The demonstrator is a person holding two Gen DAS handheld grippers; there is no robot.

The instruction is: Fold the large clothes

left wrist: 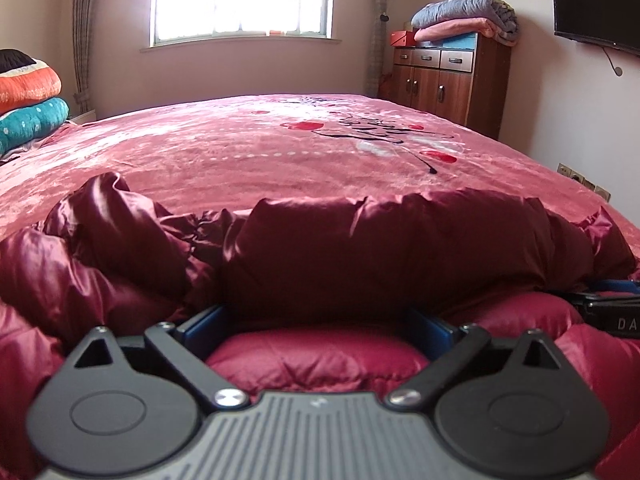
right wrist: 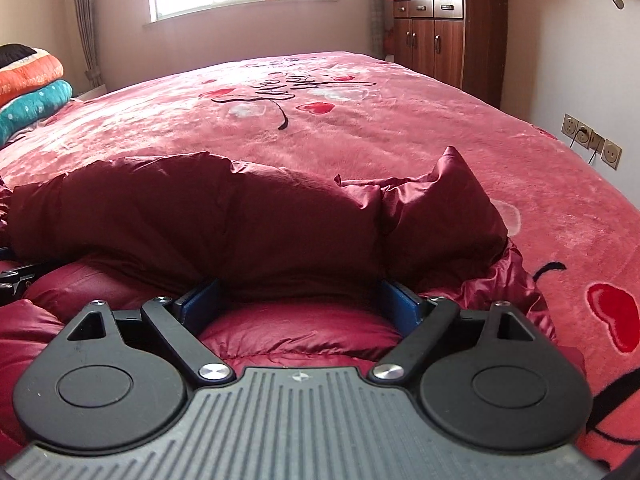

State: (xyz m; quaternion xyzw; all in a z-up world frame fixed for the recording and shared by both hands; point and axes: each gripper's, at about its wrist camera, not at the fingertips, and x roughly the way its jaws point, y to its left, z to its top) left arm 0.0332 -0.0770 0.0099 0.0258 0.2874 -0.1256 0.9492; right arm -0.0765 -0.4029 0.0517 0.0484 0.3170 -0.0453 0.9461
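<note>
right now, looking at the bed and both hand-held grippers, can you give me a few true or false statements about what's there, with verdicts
1. A dark red padded coat lies on the pink blanket. True.
2. The left hand-held gripper is clamped shut on a sleeve. False: its blue fingers stand wide apart, with a fold of coat bulging between them.
3. The right hand-held gripper has its jaws wide apart. True.
4. The wooden cabinet has nothing on top. False: folded blankets are stacked on it.
5. The curtains cover the window. False: they hang at its sides and daylight comes through.
</note>
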